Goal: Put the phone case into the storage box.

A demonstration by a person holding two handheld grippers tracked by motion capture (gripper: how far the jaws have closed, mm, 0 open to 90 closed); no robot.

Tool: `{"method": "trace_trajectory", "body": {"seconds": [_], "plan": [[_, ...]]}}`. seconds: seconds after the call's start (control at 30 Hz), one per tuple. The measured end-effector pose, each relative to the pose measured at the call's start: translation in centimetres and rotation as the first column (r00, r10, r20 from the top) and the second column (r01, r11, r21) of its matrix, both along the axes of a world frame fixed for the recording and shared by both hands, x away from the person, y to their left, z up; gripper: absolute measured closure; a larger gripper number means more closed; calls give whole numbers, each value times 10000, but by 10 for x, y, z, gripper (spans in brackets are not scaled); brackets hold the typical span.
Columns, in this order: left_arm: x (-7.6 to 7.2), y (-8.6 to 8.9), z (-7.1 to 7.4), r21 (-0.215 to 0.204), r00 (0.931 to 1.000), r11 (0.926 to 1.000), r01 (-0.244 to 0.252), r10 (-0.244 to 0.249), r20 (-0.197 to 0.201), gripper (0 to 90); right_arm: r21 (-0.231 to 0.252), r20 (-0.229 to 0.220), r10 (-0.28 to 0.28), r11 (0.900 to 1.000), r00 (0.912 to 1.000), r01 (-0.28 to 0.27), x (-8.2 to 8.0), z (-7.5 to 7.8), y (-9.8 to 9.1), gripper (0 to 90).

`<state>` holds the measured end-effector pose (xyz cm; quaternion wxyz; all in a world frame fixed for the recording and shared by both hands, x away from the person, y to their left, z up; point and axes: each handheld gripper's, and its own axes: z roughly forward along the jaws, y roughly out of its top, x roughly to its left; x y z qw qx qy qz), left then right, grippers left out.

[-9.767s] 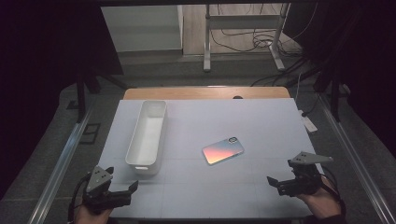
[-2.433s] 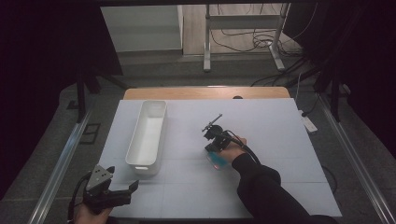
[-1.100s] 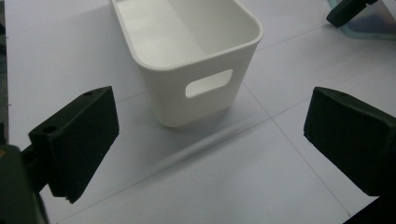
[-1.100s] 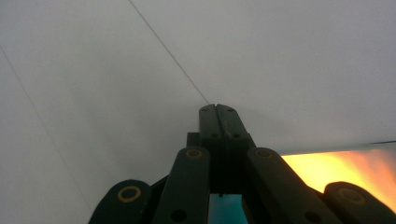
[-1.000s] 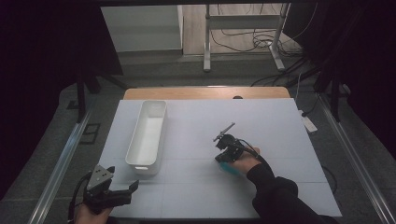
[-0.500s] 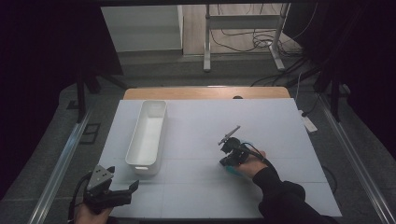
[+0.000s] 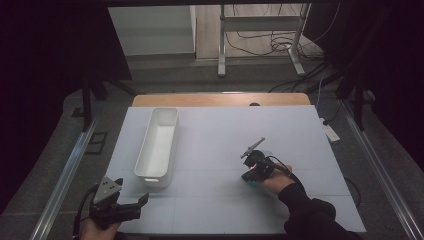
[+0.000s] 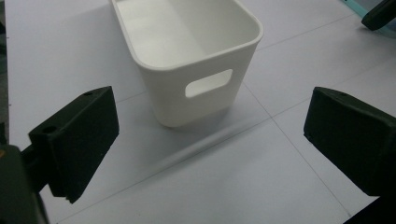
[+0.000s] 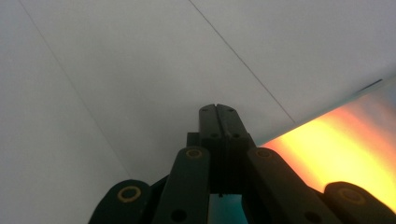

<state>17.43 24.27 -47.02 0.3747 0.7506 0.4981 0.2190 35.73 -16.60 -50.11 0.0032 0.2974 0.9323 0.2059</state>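
Observation:
A phone (image 9: 345, 140) with a glossy orange-to-teal back lies flat on the white table. My right gripper (image 9: 218, 109) is shut, its jaws pressed together with nothing between them, and its tips rest low at the phone's edge. From above, the right gripper (image 7: 249, 176) sits right of the table's middle over the phone, of which a teal corner (image 7: 253, 183) shows. My left gripper (image 7: 125, 204) stays open and empty at the front left. Ahead of its wide jaws (image 8: 210, 140) stands a white bin (image 8: 187, 51).
The long empty white bin (image 7: 157, 145) stands left of centre, its handle end towards the left gripper. The table's wooden far edge (image 7: 220, 99) and metal rails (image 7: 65, 175) bound the work area. Bare tabletop (image 7: 215, 210) lies between the two hands.
My right hand and its shut gripper have slid towards the front right of the table, and the phone has moved along under them. The left gripper has kept still.

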Motion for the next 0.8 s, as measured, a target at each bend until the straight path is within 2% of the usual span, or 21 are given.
{"method": "trace_trajectory", "body": {"seconds": [0.8], "plan": [[1, 0, 0, 21, 10000, 10000, -17, 17, -35, 41, -151, 112, -749, 9971, 9971, 750, -4, 3, -42, 893]]}}
